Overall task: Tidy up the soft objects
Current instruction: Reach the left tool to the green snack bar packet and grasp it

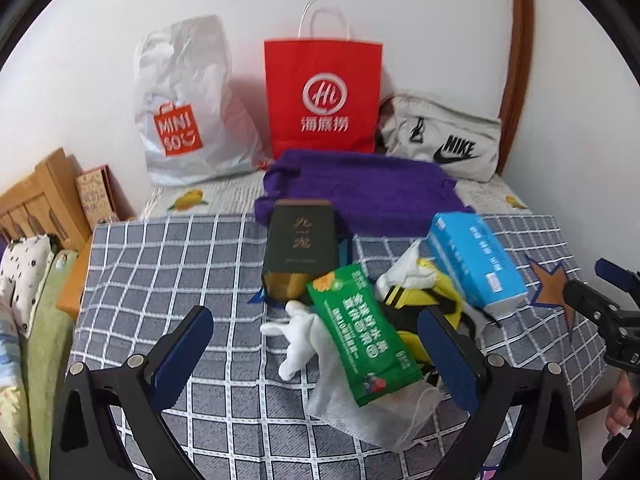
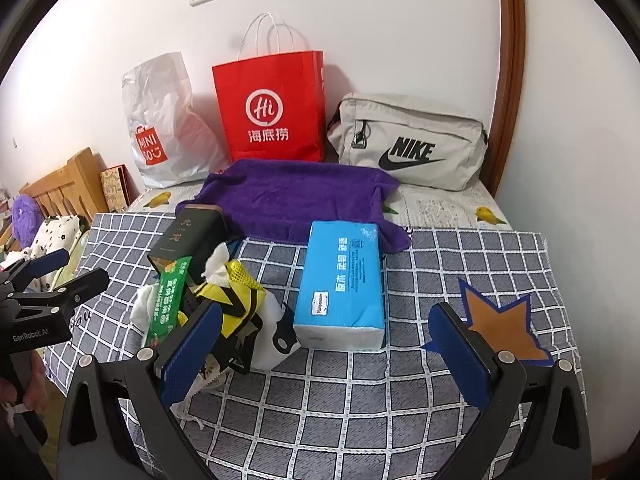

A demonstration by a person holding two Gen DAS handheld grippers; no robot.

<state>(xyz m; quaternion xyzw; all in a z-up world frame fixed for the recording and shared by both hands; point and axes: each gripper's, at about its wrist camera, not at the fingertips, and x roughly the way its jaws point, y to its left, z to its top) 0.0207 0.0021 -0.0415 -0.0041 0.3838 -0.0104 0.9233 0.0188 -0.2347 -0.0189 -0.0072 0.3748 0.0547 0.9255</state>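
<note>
Both tools hang over the checked cloth [image 1: 168, 272] on the bed, jaws spread wide and holding nothing. The left hand-held gripper [image 1: 320, 352] frames the green snack packet [image 1: 362, 336], which lies across a white glove [image 1: 298, 340] and a bubble-wrap pouch [image 1: 360, 412]. The right hand-held gripper [image 2: 326, 344] faces the blue tissue pack [image 2: 342, 284].

Taking the tissue pack as landmark: the soft things to sort sit in a heap just to its left, the yellow-and-black fabric piece [image 2: 236, 300] touching the packet and the dark tea box [image 2: 188, 240]. Behind it lies the purple towel [image 2: 296, 196], one corner under the pack's far end. Further behind stand the red paper bag [image 2: 272, 108], the Miniso plastic bag [image 2: 160, 128] and the grey Nike pouch [image 2: 408, 140].

The risk is the tangle. Closing on the packet would likely catch the glove or the pouch beneath and drag them along, or let the slick film slip free. The tea box leans on the heap and may topple if the fabric is pulled. Tugging the towel would shift the tissue pack.
</note>
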